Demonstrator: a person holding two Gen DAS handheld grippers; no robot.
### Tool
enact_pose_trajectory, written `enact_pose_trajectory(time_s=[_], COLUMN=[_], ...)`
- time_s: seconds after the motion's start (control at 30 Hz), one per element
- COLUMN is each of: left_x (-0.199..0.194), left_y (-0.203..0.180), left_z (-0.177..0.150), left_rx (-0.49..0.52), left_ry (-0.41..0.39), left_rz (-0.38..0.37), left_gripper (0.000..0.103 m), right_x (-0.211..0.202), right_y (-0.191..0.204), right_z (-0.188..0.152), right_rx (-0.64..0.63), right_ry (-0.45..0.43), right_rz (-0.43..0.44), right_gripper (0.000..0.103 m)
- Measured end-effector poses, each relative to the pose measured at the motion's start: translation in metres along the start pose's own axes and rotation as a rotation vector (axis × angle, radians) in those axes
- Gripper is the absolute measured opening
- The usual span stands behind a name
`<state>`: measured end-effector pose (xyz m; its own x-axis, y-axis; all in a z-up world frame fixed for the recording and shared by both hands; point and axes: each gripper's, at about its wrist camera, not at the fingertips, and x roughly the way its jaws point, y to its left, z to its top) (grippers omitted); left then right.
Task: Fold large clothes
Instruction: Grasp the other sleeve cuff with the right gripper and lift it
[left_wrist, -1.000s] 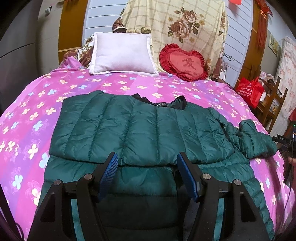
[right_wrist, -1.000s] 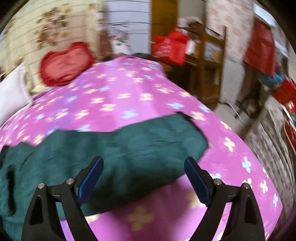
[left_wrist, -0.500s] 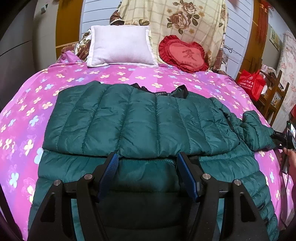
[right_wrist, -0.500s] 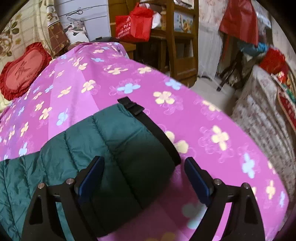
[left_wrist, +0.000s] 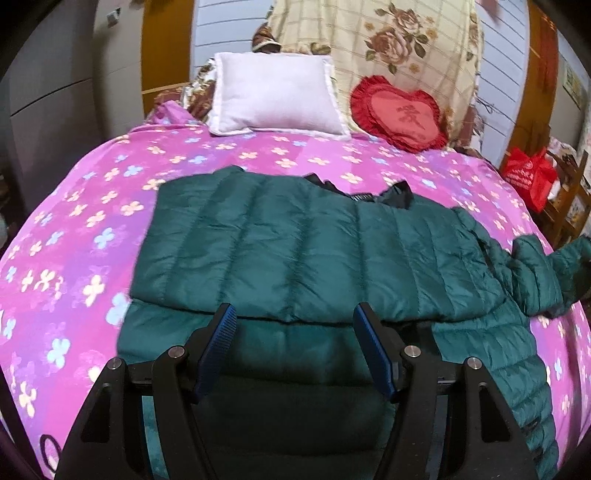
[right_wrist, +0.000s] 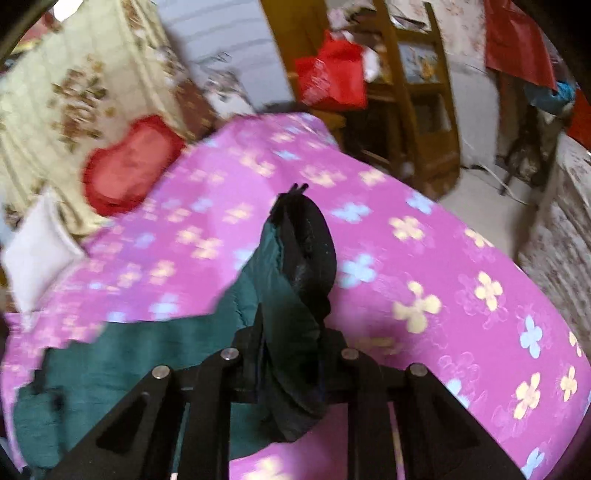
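So it's a bed with a bright pink cover, little yellow, blue and white flowers printed all over it. A dark green puffer jacket lies spread flat across the middle, left part folded over onto its body, right sleeve bunched up near the right edge. At the far end a white pillow sits left of center, and a red heart-shaped cushion is just beside it on the right, both propped against a cream rose-print blanket at the head.

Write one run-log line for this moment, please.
left gripper: open above green down jacket | right gripper: shut on jacket sleeve cuff, lifted | pink floral bedspread
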<state>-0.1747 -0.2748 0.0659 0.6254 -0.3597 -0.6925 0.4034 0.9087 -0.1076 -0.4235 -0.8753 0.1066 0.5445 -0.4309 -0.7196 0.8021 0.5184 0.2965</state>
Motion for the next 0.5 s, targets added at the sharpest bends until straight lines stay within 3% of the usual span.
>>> enact_pose_trajectory(time_s=[0.23,0.5], left_x=[-0.007,-0.012], left_y=[0.01,0.027], left_z=[0.004,0.006], left_rx=[0.005,-0.016], left_ry=[-0.019,-0.018], left_rz=[0.056,0.077], left_gripper=[0.048,0.048], right_x=[-0.066,-0.105], right_y=[0.091,0.215], right_z=[0.007,-0.037], right_rx=[-0.14,-0.331], right_ry=[-0.029,0.071], right_rz=[0.217,0.452], right_gripper=[0.02,0.02])
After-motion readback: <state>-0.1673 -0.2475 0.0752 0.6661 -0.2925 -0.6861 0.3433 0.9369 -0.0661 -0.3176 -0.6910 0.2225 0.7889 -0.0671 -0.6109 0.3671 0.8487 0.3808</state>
